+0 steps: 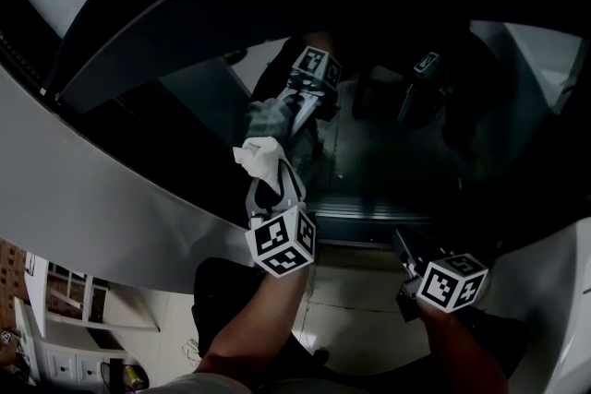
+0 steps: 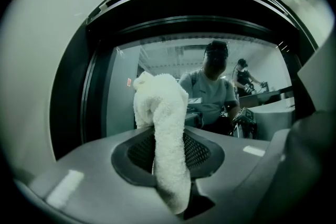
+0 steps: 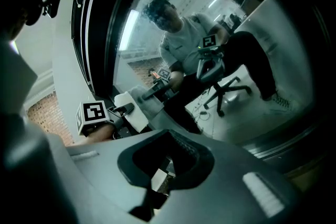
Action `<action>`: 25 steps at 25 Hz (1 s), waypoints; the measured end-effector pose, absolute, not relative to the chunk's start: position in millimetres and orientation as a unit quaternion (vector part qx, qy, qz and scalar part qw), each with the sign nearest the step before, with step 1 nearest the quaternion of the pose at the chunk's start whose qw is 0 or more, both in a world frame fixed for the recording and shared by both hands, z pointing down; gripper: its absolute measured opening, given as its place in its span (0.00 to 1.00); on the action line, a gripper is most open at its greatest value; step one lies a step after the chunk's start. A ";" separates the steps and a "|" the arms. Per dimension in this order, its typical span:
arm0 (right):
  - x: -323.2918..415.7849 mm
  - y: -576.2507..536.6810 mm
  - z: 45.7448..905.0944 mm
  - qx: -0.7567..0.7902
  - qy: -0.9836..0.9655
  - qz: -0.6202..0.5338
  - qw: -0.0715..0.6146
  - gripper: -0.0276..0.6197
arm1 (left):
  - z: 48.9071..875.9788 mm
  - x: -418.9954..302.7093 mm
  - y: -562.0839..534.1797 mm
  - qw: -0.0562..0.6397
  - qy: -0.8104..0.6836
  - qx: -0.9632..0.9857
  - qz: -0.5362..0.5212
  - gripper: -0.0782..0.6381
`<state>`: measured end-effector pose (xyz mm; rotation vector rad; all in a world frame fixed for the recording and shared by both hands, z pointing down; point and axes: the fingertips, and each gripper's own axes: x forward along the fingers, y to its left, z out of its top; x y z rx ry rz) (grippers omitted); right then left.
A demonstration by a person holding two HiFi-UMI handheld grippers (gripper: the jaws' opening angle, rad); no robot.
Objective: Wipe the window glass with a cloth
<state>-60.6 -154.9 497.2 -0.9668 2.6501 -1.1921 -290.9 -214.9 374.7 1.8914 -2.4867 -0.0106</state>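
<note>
A white cloth is bunched between the jaws of my left gripper, and its top rests against the dark window glass. In the left gripper view the cloth runs up from the jaws, and its folded end stands in front of the glass. My left gripper is shut on it. My right gripper hangs lower right, off the glass, its jaws together with nothing between them. The right gripper view shows my right gripper, the left gripper's marker cube and the cloth.
A dark curved window frame borders the glass at the top and left. A wide white sill runs below it. The glass mirrors a person, both grippers and an office chair. White furniture stands on the floor at lower left.
</note>
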 end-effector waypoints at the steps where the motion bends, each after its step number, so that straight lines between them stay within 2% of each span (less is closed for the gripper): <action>1: -62.3 -154.4 496.5 -0.316 0.864 -0.390 0.038 0.04 | 374.4 -290.8 -214.8 0.008 -0.795 0.606 -0.002 0.28; 16: -84.3 -150.5 490.7 -0.324 0.856 -0.403 0.030 0.04 | 374.8 -283.1 -207.7 0.045 -0.790 0.611 -0.012 0.28; 25: -88.4 -151.2 478.7 -0.323 0.856 -0.401 0.043 0.04 | 372.9 -256.1 -209.1 0.038 -0.782 0.622 -0.004 0.29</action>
